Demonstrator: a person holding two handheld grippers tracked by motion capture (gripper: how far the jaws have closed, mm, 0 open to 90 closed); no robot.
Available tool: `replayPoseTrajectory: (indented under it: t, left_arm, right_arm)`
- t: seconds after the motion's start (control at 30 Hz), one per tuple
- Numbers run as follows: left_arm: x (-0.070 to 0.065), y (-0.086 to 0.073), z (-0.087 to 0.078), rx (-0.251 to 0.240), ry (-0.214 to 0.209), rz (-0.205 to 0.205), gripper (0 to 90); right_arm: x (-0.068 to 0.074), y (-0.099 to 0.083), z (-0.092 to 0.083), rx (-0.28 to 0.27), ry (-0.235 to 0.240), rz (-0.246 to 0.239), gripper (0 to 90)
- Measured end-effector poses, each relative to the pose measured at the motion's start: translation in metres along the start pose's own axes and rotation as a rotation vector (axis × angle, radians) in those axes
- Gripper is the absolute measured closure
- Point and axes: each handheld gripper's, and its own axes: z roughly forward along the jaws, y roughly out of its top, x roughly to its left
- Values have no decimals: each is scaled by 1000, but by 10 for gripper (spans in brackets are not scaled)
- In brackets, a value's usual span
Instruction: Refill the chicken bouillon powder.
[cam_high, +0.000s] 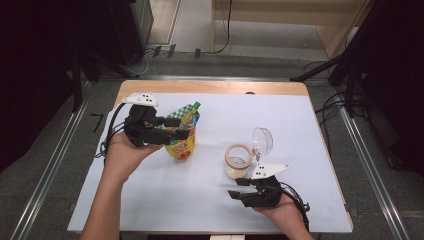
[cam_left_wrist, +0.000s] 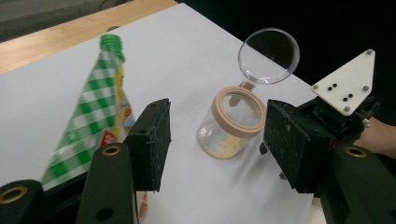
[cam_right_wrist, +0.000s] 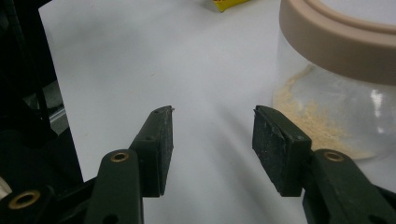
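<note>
Though near the right hand-held gripper (cam_high: 239, 188), jaws apart and empty, the jar (cam_high: 237, 161) just beyond.

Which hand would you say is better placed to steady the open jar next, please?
Probably the right. The right gripper sits open just beside the jar, whose lid is flipped back, while the left gripper is over by the pouch.

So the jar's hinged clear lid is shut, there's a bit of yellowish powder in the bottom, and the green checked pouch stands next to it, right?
Not quite: the lid is swung open, standing up behind the jar rim, as the left gripper view shows. The yellowish powder and the green checked pouch are as you said.
</note>
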Motion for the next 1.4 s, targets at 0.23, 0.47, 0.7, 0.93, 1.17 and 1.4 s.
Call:
replayPoseTrajectory:
  t: [0.23, 0.47, 0.7, 0.93, 1.17, 1.4]
  left_arm:
    - [9, -3, -17, -23, 45, -12, 415]
    - [24, -11, -29, -49, 105, -47, 393]
    - [40, -21, -21, -39, 104, -79, 396]
    - [47, -32, 2, -1, 66, -100, 455]
    - [53, -44, 24, 36, 55, -114, 548]
    - [53, -55, 35, 35, 96, -90, 693]
  right_arm:
    - [0, 0, 1, 6, 2, -4, 492]
    - [0, 0, 1, 7, -1, -6, 492]
    - [0, 0, 1, 5, -2, -2, 492]
    - [-1, 0, 1, 6, -4, -1, 493]
    - [-1, 0, 2, 7, -8, -4, 493]
    - [0, 0, 4, 5, -3, -12, 494]
